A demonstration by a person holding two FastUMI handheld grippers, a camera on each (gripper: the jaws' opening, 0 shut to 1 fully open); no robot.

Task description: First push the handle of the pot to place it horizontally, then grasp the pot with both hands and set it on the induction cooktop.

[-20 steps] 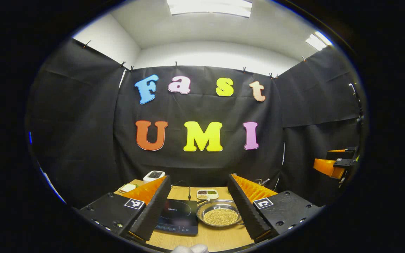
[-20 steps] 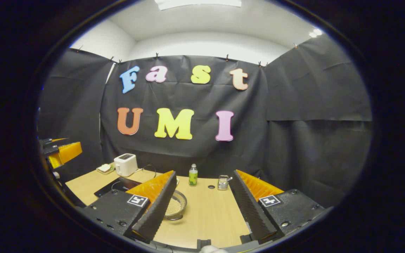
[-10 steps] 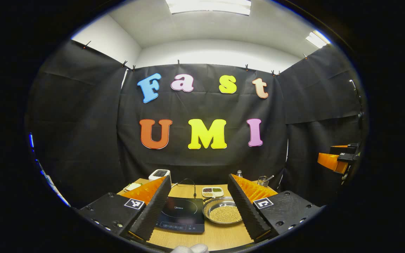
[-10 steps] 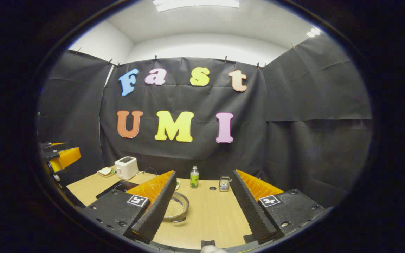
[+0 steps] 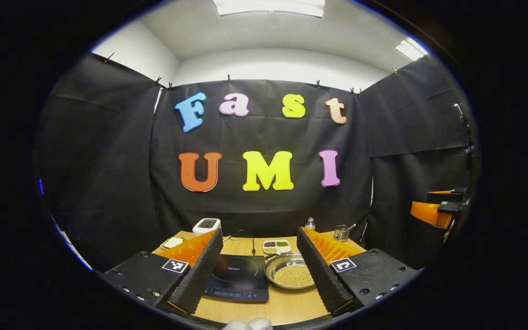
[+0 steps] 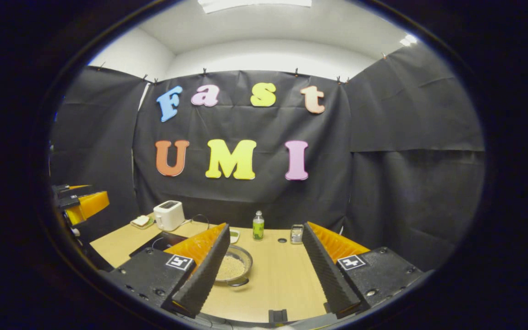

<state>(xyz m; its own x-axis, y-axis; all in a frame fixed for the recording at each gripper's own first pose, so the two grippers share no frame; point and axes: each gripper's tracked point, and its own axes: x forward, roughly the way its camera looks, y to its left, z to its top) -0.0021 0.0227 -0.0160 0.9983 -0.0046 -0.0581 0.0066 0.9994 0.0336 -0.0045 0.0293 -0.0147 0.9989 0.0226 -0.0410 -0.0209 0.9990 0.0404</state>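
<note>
On the counter (image 5: 239,245) sits the pot (image 5: 290,276), a shallow metal one full of small pale grains. It rests just right of the cooktop (image 5: 237,277), the flat dark square where it has to end up. So the pot is close to its goal but not on it yet.

The left hand-held gripper (image 5: 260,268) hangs above the near edge of the counter with its fingers spread wide. It holds nothing. Between its fingers I see both the cooktop and the pot, so it looks aimed at the work spot.

The right hand-held gripper (image 6: 265,263) is also spread wide and empty. It hangs over the right side of the counter, and the pot (image 6: 232,268) peeks out beside its left finger. I think both are open because nothing needs a grab yet. The handle must be pushed flat first.

A thin bit of metal sticks out at the near edge of the pot in the right gripper view. It may be the handle, but it is too small to be sure.

Far back stand a toaster (image 6: 169,214), a green bottle (image 6: 258,226) and a small metal cup (image 6: 296,233). A little tray (image 5: 277,246) of food sits just behind the pot. These stay out of the way, so the path from pot to cooktop looks free.
</note>
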